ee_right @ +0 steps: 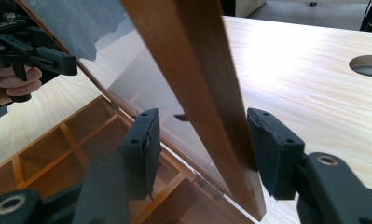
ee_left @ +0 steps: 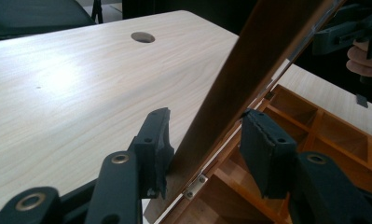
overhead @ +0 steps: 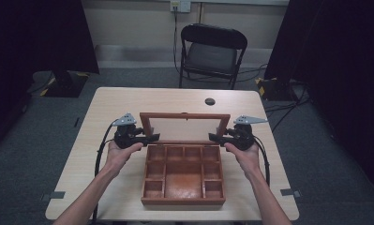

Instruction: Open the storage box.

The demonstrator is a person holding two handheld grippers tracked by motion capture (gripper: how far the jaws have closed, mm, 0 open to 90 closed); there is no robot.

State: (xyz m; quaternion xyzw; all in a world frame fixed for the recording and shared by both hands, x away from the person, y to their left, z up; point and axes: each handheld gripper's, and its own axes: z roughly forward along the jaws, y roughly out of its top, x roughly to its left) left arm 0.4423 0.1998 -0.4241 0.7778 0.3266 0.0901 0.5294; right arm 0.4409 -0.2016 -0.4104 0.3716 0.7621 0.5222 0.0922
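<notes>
Wooden box (overhead: 183,180), reddish-brown, sits open near the front edge of a pale wood-grain table (overhead: 128,101), its tray split into small square compartments around one wider central well. Its glass-paned lid (overhead: 184,127) stands raised on small metal hinges (ee_left: 195,185) at the back edge. Left gripper (ee_left: 204,140) straddles the lid's left frame rail, one pad touching the wood and the other apart, while right gripper (ee_right: 202,140) brackets the right rail with gaps on both sides, gripping nothing.
</notes>
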